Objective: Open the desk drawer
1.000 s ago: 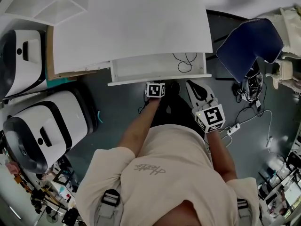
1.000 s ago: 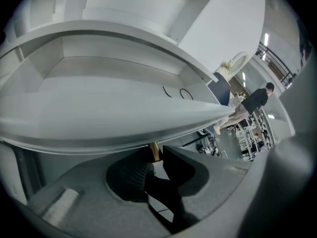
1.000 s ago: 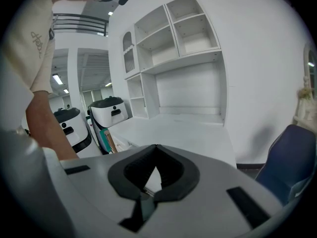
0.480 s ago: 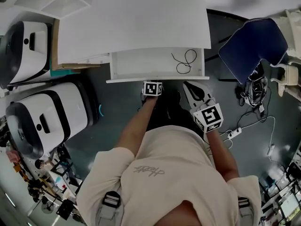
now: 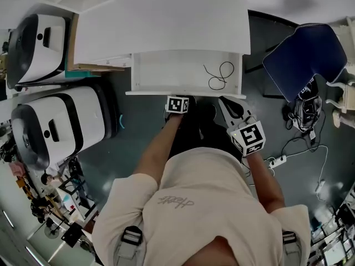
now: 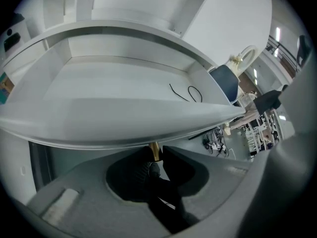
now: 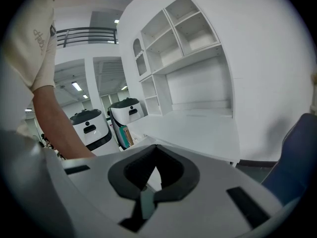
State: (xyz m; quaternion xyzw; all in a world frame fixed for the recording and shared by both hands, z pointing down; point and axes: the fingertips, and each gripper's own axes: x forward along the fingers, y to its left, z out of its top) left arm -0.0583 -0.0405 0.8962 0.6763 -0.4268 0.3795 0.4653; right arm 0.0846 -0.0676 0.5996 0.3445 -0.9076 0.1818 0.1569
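The white desk (image 5: 166,21) fills the top of the head view. Its drawer (image 5: 161,73) is pulled out toward me, and a loose black cable (image 5: 219,76) lies in its right end. My left gripper (image 5: 178,97) sits at the middle of the drawer front, shut on the small brass knob (image 6: 154,150) under the front panel (image 6: 124,125). The drawer's inside and the cable (image 6: 187,93) show above it. My right gripper (image 5: 224,100) hangs just right of the left one, below the drawer's right end, shut with nothing in it (image 7: 154,145).
Two white machines with black bands (image 5: 52,129) (image 5: 33,46) stand on the floor at the left. A blue chair (image 5: 305,54) is at the right, with cables and a power strip (image 5: 277,160) on the dark floor. White shelves (image 7: 183,29) rise behind the desk.
The drawer has slid farther out toward me, with the left gripper on its knob. More of its inside and the black cable now show. The right gripper has barely moved.
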